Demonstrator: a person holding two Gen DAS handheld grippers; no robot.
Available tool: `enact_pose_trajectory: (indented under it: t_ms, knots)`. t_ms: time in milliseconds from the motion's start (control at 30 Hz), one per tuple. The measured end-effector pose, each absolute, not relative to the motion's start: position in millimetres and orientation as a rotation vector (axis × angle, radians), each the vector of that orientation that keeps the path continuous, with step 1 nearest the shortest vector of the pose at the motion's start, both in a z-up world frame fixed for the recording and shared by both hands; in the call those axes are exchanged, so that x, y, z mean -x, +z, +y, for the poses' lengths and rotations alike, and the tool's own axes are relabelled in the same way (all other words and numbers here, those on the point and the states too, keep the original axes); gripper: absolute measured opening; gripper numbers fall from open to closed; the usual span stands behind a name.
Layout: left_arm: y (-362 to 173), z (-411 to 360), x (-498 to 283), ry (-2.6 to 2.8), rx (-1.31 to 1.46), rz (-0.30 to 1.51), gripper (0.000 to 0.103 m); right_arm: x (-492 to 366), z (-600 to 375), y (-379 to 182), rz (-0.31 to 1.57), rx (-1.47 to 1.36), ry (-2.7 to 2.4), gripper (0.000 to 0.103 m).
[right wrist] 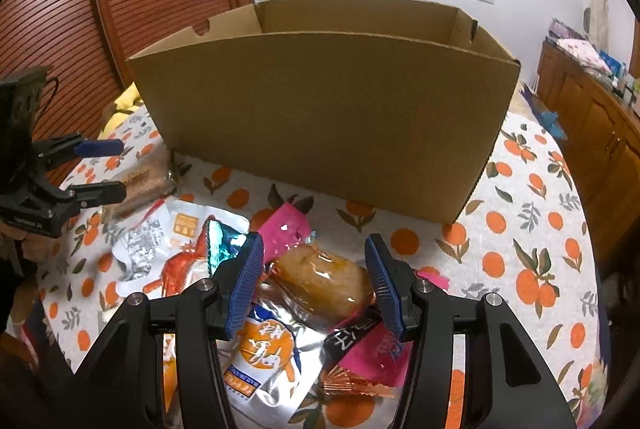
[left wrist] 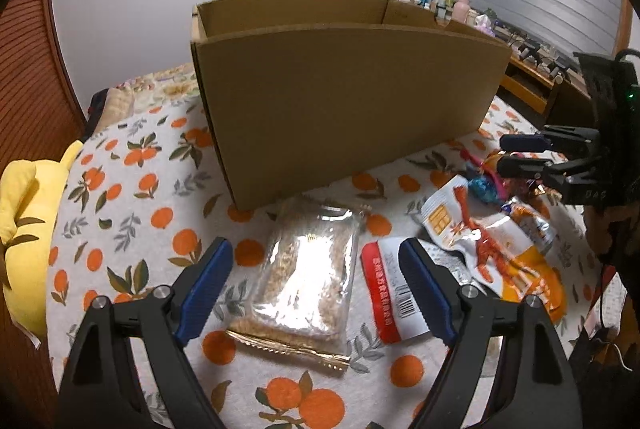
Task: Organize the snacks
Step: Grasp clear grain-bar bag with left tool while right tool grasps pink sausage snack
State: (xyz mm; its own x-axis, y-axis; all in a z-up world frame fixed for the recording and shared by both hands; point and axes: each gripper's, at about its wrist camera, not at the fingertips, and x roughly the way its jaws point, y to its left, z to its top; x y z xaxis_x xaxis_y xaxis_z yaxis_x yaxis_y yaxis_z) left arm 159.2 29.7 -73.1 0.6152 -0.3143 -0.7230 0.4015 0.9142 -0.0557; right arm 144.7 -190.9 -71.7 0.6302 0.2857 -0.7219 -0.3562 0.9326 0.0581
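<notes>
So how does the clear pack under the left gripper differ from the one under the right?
The left pack is flat, rectangular and lies alone on the cloth; the right pack is plump, rounded and sits atop other wrappers. The left shows pale grainy contents, the right a glossy orange-brown piece. Both are transparent and lie between open grippers.

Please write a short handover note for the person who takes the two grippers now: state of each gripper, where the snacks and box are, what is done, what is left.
Left gripper: jaws open, hanging over the clear cracker pack on the orange-print tablecloth; nothing held.
Right gripper: jaws open on either side of the clear-wrapped bun atop the snack pile; pads not yet pressing.
Cardboard box: open, behind the snacks; no snack visible inside.
Done: nothing packed, as far as seen.
Left: grasp each pack, including the red-and-white packet, and put it in the box.
</notes>
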Motion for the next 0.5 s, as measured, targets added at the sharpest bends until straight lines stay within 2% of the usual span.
enact_pose_trajectory:
  t_ms: [300,500]
  knots:
    - [-91.7,34.2,-170.2,-0.415,-0.095,0.865,0.07,-140.7,-194.2,-75.4,0.827,0.089,0.384,0.056]
    - [-92.6,39.3,-173.3,-0.411,-0.066,0.878,0.051,-136.1,-192.4,-76.4,0.85,0.114,0.414,0.06]
